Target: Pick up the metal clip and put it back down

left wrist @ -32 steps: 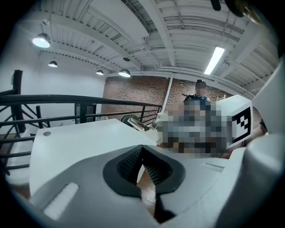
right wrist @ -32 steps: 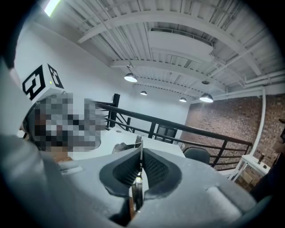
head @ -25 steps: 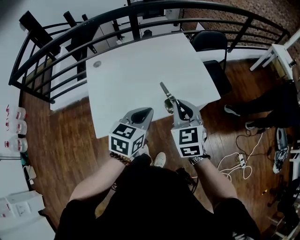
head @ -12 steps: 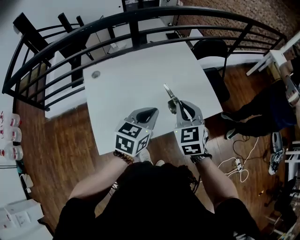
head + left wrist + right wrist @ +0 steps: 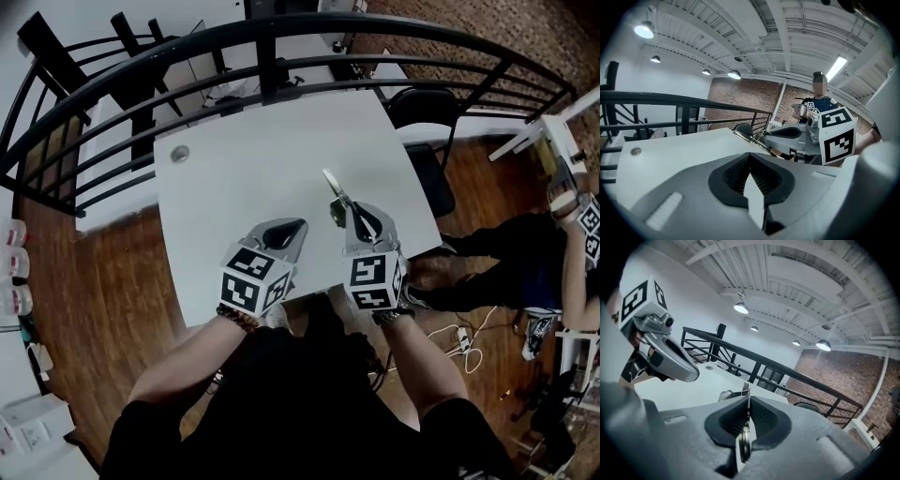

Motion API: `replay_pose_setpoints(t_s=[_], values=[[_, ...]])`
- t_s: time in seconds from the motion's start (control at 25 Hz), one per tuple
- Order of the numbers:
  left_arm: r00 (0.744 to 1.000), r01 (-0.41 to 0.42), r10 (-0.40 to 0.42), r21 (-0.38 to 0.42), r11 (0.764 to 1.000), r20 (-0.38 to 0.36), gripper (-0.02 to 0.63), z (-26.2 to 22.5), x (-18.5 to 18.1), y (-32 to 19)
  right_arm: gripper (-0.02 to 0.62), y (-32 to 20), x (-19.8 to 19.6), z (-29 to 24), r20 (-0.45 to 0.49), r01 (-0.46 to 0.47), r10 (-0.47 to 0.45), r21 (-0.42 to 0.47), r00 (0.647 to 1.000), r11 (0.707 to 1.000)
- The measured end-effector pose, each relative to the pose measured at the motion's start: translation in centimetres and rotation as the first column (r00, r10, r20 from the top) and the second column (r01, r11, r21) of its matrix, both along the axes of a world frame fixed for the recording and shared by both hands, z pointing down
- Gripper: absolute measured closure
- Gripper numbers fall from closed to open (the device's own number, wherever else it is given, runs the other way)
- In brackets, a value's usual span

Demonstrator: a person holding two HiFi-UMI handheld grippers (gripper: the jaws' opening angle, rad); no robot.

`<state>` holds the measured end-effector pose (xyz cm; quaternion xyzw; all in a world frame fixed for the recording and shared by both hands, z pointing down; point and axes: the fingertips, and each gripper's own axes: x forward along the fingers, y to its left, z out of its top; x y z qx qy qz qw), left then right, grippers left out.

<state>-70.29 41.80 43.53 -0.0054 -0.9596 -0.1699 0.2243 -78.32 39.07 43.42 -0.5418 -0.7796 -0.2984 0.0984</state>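
Note:
My right gripper (image 5: 352, 214) is shut on the metal clip (image 5: 333, 191), a slim silver clip that sticks out forward past the jaws, above the white table (image 5: 234, 169). In the right gripper view the clip (image 5: 746, 392) stands on edge between the ribbed pads (image 5: 761, 416), its round end showing below them. The left gripper (image 5: 296, 226) hovers beside it on the left, over the table's near edge, shut with nothing in it. Its pads (image 5: 761, 178) meet in the left gripper view, where the right gripper (image 5: 787, 136) and clip (image 5: 744, 137) show ahead.
A black metal railing (image 5: 281, 33) curves round the far side of the table. A black chair (image 5: 422, 103) stands at the far right corner. A small round cap (image 5: 180, 154) sits in the tabletop at far left. Another person (image 5: 553, 253) and cables (image 5: 459, 337) are on the right.
Both grippers have moved forward from the table's near edge to over the tabletop. The right gripper has kept the clip in its jaws throughout.

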Motion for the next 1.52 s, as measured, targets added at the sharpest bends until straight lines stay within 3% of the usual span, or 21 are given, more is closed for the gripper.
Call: replay_pose_setpoints(t_s=[0.32,0.64,1.12,1.52], values=[[0.995,0.08,-0.078,0.021,0.997,-0.057,0.591,2.7,-5.1,3.7,0.598,3.4,-5.8,3.8,0.051,0.071,-0.074,0.063,0.996,0.996],[0.978,0.168,-0.159,0.061,0.984,-0.138,0.591,6.6,-10.0,6.8,0.598,7.5,-11.3,8.9,0.091,0.176,-0.19,0.149,0.978,0.973],[0.95,0.243,-0.218,0.093,0.966,-0.224,0.591,11.8,-12.7,10.0,0.598,11.7,-12.9,16.0,0.199,0.293,-0.351,0.271,0.915,0.917],[0.94,0.265,-0.233,0.103,0.959,-0.251,0.591,14.0,-12.8,12.0,0.597,13.8,-12.7,18.3,0.219,0.303,-0.37,0.287,0.903,0.909]])
